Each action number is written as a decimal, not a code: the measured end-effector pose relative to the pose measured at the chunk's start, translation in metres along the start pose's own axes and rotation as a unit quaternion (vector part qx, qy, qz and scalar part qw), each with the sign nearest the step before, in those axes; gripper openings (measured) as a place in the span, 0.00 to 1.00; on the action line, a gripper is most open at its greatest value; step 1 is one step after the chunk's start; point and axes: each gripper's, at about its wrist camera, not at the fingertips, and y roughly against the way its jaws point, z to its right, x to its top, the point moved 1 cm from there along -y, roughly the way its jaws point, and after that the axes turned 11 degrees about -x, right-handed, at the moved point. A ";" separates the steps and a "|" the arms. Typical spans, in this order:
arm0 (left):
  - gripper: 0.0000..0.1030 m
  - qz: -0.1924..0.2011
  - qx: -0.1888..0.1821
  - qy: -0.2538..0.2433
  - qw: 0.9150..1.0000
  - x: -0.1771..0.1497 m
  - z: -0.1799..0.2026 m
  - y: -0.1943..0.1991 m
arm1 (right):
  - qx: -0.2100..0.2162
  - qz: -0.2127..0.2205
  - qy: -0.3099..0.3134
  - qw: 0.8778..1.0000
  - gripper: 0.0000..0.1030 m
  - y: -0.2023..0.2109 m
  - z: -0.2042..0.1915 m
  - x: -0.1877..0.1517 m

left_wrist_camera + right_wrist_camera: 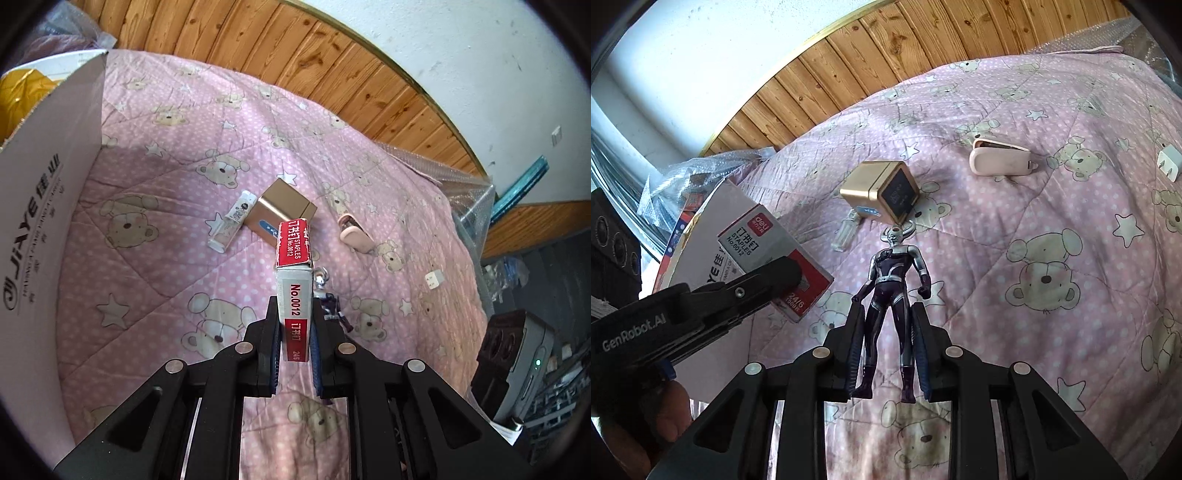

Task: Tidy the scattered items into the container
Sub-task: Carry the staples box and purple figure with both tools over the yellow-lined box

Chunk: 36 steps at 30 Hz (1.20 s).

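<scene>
Left wrist: left claw (295, 332) pinches the stiff, light staple box (294, 280) across its narrow sides. Right claw (888, 347) pinches the rigid figure (892, 295) at its legs; its thin limbs look fragile.

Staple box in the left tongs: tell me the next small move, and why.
Probably carry the staple box left, over the cardboard box, then let go. The left tongs already clamp it above the blanket, and the box wall stands just to the left.
</scene>
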 end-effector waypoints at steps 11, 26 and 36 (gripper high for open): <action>0.13 0.018 -0.011 -0.022 1.000 -0.026 0.013 0.057 | 0.010 0.019 0.065 0.998 0.26 0.044 -0.035 -0.022; 0.13 0.048 -0.019 -0.078 0.996 -0.050 0.029 0.117 | 0.010 0.042 0.139 0.989 0.26 0.084 -0.077 -0.052; 0.13 0.069 -0.040 -0.082 0.993 -0.055 0.030 0.153 | 0.011 0.062 0.188 0.980 0.26 0.107 -0.105 -0.072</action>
